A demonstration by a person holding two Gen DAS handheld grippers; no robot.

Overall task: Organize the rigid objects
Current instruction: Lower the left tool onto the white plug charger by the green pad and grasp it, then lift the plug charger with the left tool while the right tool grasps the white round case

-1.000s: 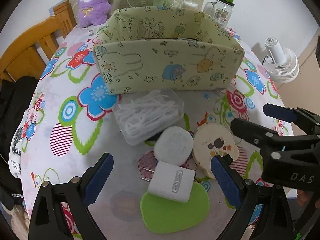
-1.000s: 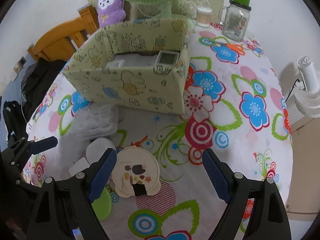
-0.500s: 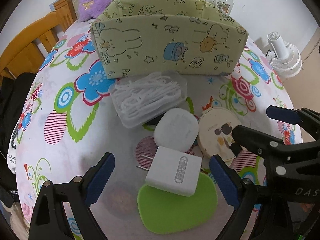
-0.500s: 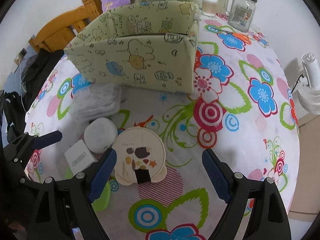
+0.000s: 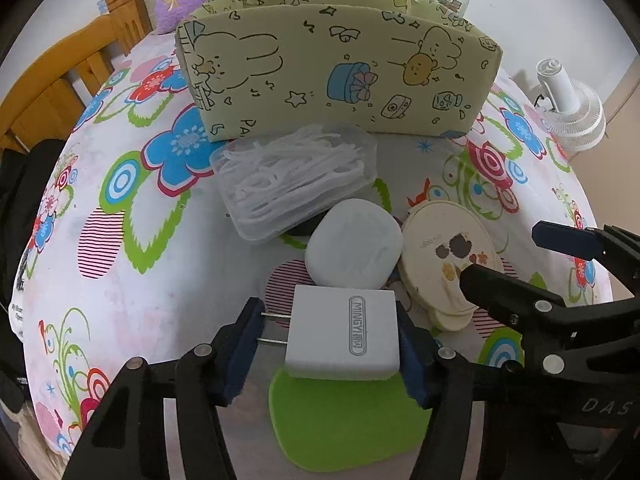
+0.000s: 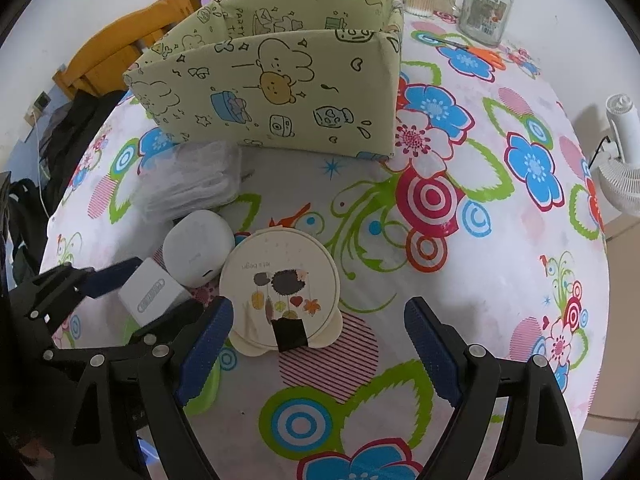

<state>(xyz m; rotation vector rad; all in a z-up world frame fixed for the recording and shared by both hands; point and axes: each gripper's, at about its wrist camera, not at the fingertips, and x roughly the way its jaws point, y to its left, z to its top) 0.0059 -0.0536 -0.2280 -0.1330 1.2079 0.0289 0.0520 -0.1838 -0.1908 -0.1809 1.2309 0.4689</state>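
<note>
Fabric box (image 5: pixel 340 68) at 12 o'clock on the surface (image 5: pixel 132 280). Floss-pick case (image 5: pixel 296 184) just in front of it. Rounded case (image 5: pixel 354 254) at the floss case's 5 o'clock, round mirror (image 5: pixel 444 264) at its 3, charger (image 5: pixel 346 332) at its 6, lying on a flat pad (image 5: pixel 348 420).

Left gripper (image 5: pixel 326 344) jaws just closing, right gripper (image 6: pixel 316 346) wide open

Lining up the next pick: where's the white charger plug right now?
In the left wrist view, the white charger plug sits low centre between the left gripper pads, partly on the green pad, just below the white rounded case.
</note>
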